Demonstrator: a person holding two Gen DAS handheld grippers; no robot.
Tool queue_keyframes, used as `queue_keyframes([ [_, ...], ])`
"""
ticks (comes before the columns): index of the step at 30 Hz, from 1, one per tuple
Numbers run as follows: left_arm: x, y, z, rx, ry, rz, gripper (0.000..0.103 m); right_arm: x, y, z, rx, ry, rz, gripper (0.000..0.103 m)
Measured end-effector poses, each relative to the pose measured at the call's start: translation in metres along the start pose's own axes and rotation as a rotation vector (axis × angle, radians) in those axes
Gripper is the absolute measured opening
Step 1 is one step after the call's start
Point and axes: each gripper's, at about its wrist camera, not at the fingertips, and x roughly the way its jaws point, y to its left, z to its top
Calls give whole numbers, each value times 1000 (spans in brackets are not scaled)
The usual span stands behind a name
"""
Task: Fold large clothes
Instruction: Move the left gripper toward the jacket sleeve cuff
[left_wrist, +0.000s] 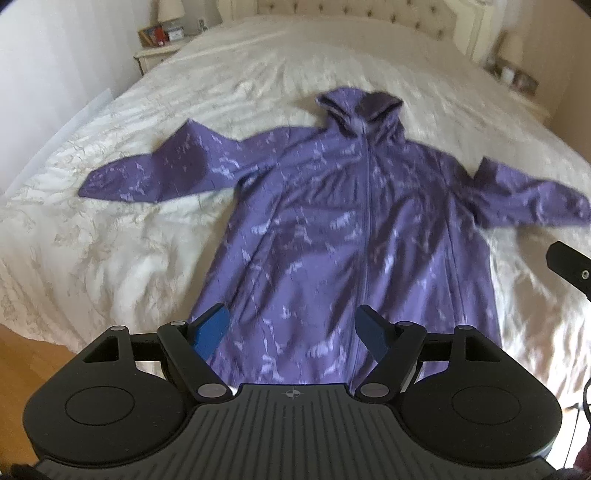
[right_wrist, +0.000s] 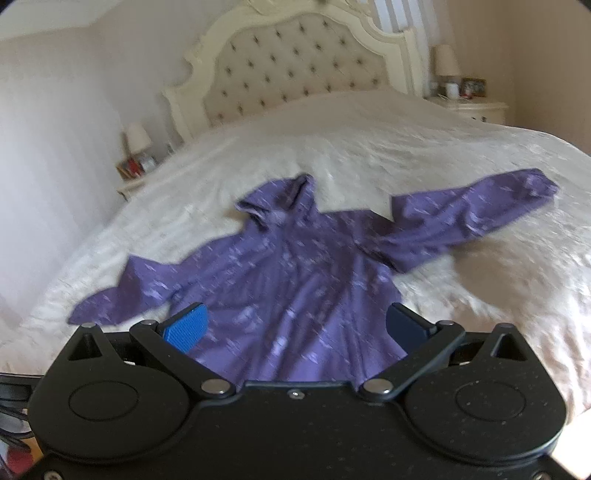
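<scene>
A large purple hooded jacket (left_wrist: 343, 229) with pale marks lies spread face up on the cream bedspread (left_wrist: 110, 229), zip closed, hood toward the headboard, both sleeves stretched out sideways. My left gripper (left_wrist: 291, 328) is open and empty above the jacket's bottom hem. My right gripper (right_wrist: 295, 325) is open and empty, held above the lower half of the same jacket (right_wrist: 295, 280). A black part of the right gripper (left_wrist: 570, 267) shows at the right edge of the left wrist view.
The bed has a tufted cream headboard (right_wrist: 295, 70). Nightstands with lamps and small items stand at both sides of it (right_wrist: 136, 166) (right_wrist: 469, 103). Wooden floor (left_wrist: 22, 369) shows at the bed's foot on the left.
</scene>
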Motion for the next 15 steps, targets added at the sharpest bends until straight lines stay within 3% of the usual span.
queue_keyframes([
  [7,8,20,14,-48,-73,-53,74,10,13,8,-70,-107,94,102],
  [12,32,48,29,-121,-75,-142,75,36,27,15,-116,-61,108,102],
  [15,48,66,43,-116,-97,-127,76,58,34,19,-94,-13,102,102],
])
